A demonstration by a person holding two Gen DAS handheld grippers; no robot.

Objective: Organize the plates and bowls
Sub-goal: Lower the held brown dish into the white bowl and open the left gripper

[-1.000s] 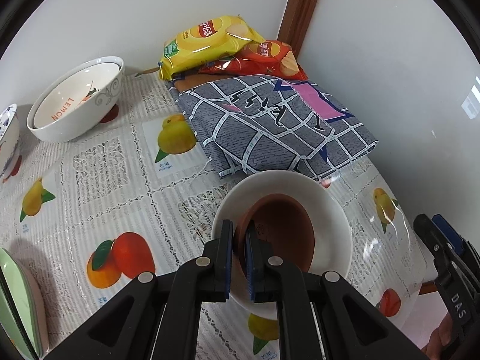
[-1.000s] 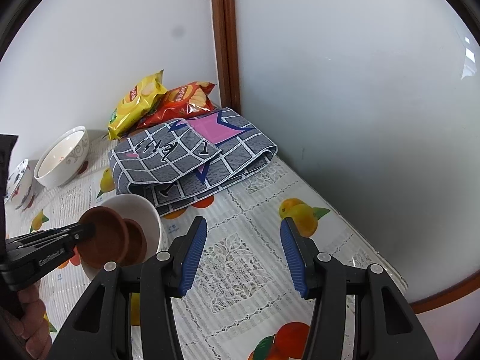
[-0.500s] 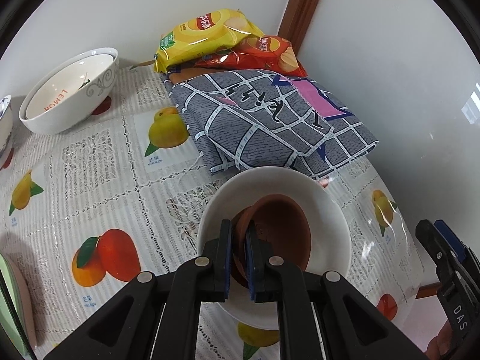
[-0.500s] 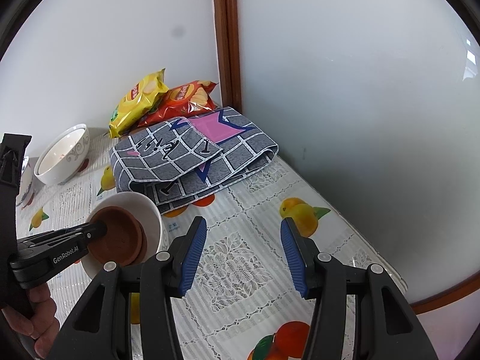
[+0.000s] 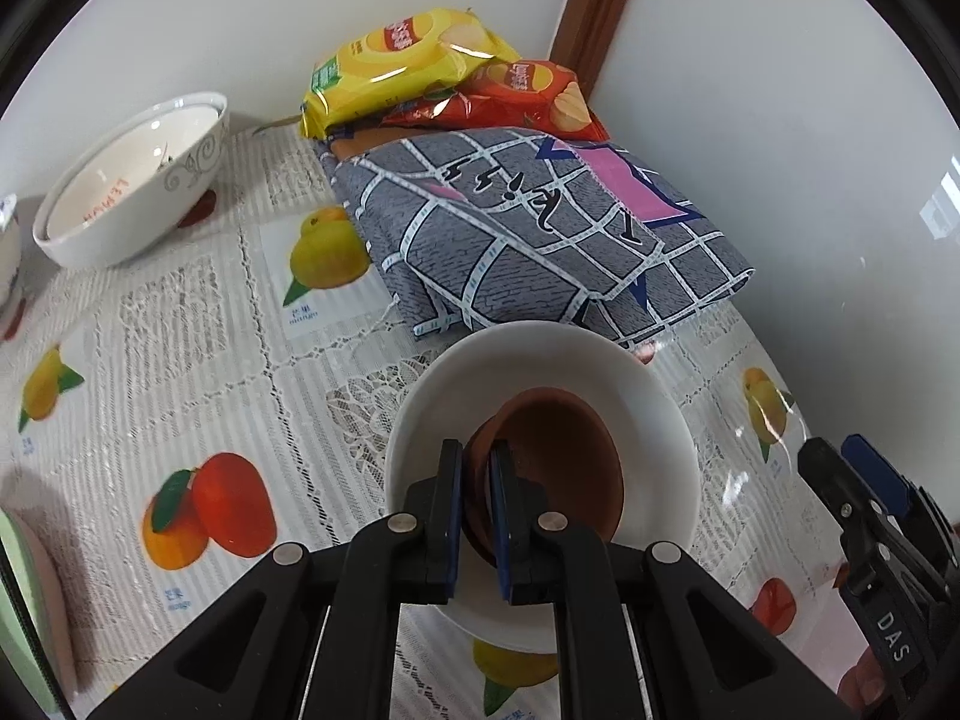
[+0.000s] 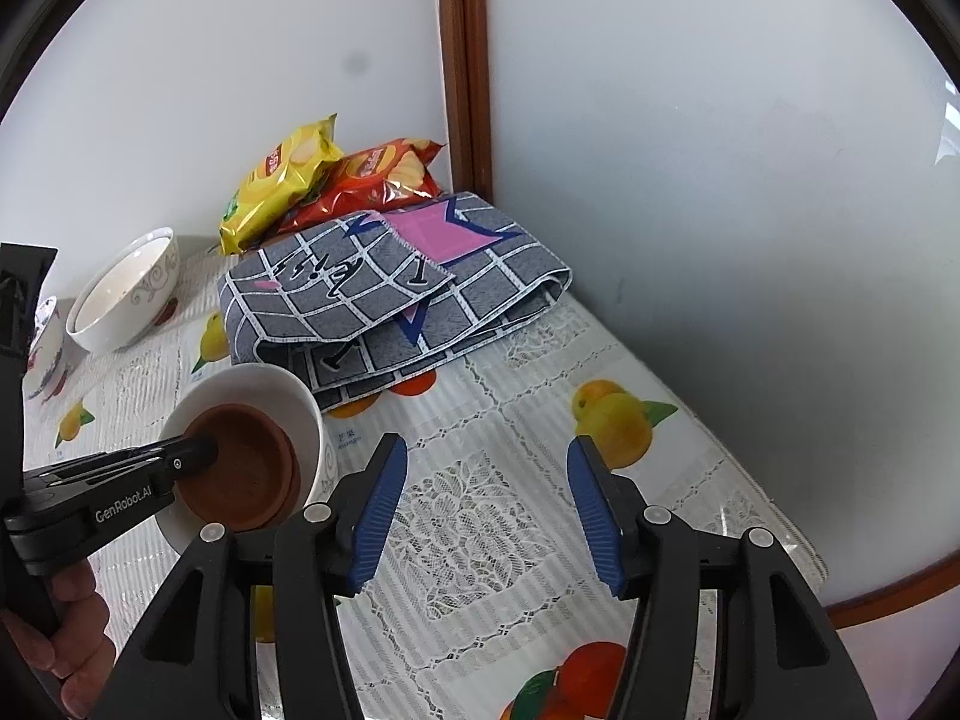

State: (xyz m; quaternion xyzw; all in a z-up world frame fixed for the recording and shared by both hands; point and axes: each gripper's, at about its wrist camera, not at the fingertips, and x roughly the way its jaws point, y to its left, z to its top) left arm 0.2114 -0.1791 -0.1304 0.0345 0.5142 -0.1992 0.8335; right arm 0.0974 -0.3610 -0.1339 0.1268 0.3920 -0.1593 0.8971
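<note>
The left gripper (image 5: 475, 504) has its jaws pinched narrow on the near rim of a brown bowl (image 5: 561, 462). It is matte, terracotta-coloured and shallow, tilted inside a glossy white bowl (image 5: 651, 402) on the table (image 5: 198, 324); whether it rests on the white one's floor is unclear. The right gripper (image 6: 486, 504) hangs with jaws wide, holding nothing. At 12 o'clock lies a folded grey cloth (image 5: 528, 228), and at 10 o'clock a patterned bowl (image 5: 129, 180) with another nested inside.
</note>
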